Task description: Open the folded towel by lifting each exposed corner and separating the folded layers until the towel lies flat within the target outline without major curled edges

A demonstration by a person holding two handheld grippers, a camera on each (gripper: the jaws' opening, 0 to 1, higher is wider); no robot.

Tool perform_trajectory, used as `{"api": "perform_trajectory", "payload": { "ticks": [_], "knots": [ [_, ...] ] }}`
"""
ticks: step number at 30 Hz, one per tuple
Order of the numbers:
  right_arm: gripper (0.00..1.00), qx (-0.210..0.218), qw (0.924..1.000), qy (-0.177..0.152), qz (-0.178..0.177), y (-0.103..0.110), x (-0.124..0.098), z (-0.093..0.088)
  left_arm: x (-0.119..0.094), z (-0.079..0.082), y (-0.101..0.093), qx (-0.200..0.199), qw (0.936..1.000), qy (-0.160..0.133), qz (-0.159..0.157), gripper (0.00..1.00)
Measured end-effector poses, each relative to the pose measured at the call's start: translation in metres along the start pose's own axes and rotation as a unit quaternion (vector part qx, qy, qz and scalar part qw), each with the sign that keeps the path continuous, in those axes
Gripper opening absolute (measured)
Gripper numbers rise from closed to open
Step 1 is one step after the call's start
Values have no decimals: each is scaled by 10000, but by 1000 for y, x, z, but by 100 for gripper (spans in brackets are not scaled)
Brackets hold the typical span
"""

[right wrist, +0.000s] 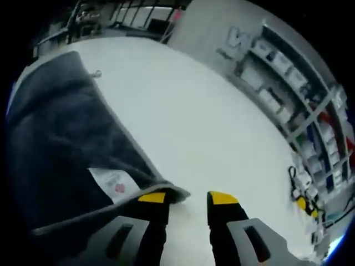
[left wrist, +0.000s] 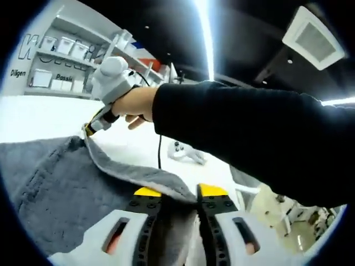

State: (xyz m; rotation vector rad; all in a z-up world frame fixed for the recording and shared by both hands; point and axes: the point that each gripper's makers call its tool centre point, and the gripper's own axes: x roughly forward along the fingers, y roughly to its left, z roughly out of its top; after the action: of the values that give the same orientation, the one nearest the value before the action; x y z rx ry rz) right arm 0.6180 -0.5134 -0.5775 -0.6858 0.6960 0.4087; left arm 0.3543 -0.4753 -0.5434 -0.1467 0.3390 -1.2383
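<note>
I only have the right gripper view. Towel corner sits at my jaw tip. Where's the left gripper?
Observer: The left gripper is over the towel, jaws apart, with grey cloth in the gap.
Operator: Is my edge off the table?
Observer: Yes. In the left gripper view the towel's edge rises in a ridge to the right gripper, above the white table.
Operator: Anything trailing?
Observer: A black cable hangs below the hand, beyond the towel.
</note>
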Motion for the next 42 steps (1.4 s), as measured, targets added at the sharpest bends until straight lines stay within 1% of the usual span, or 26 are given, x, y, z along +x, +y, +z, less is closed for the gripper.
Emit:
{"api": "perform_trajectory", "payload": {
  "ticks": [1,3,4,6,8,9,11,12,13,14,19,21,22,24,27,29,31,33,34,35,36,37,38,39,40,42],
  "knots": [
    [34,-31,10000,93,-18,-1,-4,-4,1,-1,-2,48,10000,16,12,45],
    [39,-90,9997,221,16,-1,-10,-10,2,-1,-5,97,10000,16,-5,61],
    [43,-88,9995,299,2,-3,-13,-15,2,-1,-10,78,9999,14,-103,71],
    [52,-173,9981,538,-229,-14,-23,-26,4,0,-26,-93,9988,-26,-480,82],
    [54,-180,9975,583,-349,-20,-32,-29,5,1,-39,-163,9970,-63,-749,85],
    [54,-132,9976,561,-394,-22,-37,-29,7,2,-43,-93,9969,-78,-773,88],
    [54,-55,9977,466,-496,-26,-50,-27,12,0,-55,174,9954,9,-943,92],
    [54,-51,9977,450,-509,-26,-53,-26,14,-2,-61,225,9945,61,-1020,92],
    [54,-49,9977,435,-525,-25,-59,-25,15,-2,-70,201,9928,89,-1175,92],
    [54,-93,9975,445,-534,-23,-63,-25,16,-3,-74,146,9922,132,-1232,92],
    [55,-127,9969,470,-616,-27,-83,-24,11,-10,-82,106,9910,261,-1306,90],
    [55,-36,9967,328,-748,-33,-91,-19,6,-10,-80,134,9913,308,-1275,91],
    [55,-5,9967,329,-740,-34,-93,-19,4,-9,-79,139,9915,305,-1253,91],
    [55,59,9966,301,-765,-32,-95,-18,-3,-1,-72,116,9936,198,-1105,94],
    [58,15,9963,334,-790,-30,-95,-17,-11,12,-56,85,9967,17,-808,100],
    [62,34,9960,341,-819,-29,-95,-15,-19,19,-40,85,9985,-66,-529,100],
    [66,59,9958,310,-861,-28,-95,-12,-28,28,-19,339,9991,-205,-118,100],
    [74,160,9950,229,-957,-28,-96,-7,-38,34,-2,489,9983,-248,175,100],
    [77,242,9947,146,-990,-28,-96,-3,-44,36,5,483,9981,-245,281,100],
    [78,454,9939,-3,-1001,-26,-96,2,-48,39,10,484,9978,-290,341,100],
    [79,741,9929,-150,-913,-22,-95,7,-56,46,19,501,9969,-378,474,100],
    [85,1019,9903,-258,-913,-20,-96,10,-65,50,30,516,9957,-394,661,100],
    [100,1235,9875,-425,-878,-18,-96,16,-76,56,40,614,9936,-420,847,100],
    [97,1255,9870,-584,-817,-16,-99,23,-89,64,49,763,9909,-458,1013,100],
    [99,1461,9828,-753,-841,-15,-102,28,-102,73,58,905,9876,-520,1174,100],
    [100,1521,9805,-909,-845,-14,-109,35,-131,91,77,979,9824,-623,1462,100]
  ]
}}
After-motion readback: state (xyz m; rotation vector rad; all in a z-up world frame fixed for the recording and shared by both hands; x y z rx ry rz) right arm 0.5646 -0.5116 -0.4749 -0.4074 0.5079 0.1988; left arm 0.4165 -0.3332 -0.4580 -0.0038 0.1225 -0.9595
